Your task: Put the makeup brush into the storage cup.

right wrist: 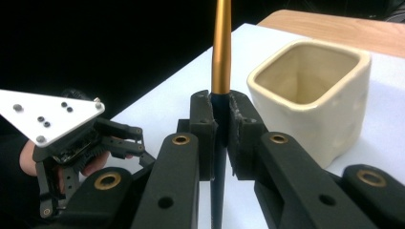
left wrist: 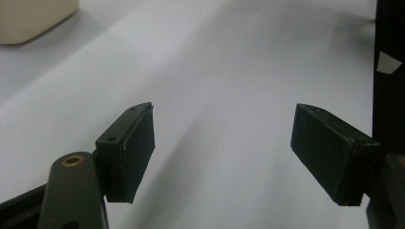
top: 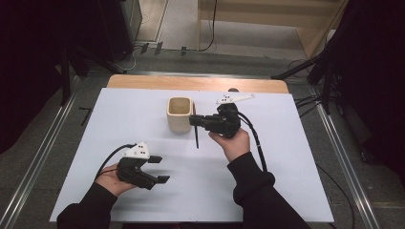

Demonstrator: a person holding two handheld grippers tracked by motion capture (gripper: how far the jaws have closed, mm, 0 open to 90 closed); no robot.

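My right gripper [top: 195, 120] [right wrist: 220, 138] is shut on a slim pen-like stick [right wrist: 221, 47] with a gold upper part and a dark lower part. The stick [top: 196, 139] stands upright, its dark end pointing down at the white table. It hangs just right of a cream square cup [top: 179, 114] [right wrist: 310, 95], which is upright with nothing visible inside. My left gripper [top: 159, 169] [left wrist: 222, 152] is open near the table's front left, with bare table between its pads. The cup's corner [left wrist: 33, 19] shows far off in the left gripper view.
The white sheet [top: 143, 124] covers a wooden table [top: 191, 83] whose far edge shows behind the cup. Metal rails [top: 43, 143] run along both sides. Dark stands and cables lie on the floor at the back right [top: 310, 71].
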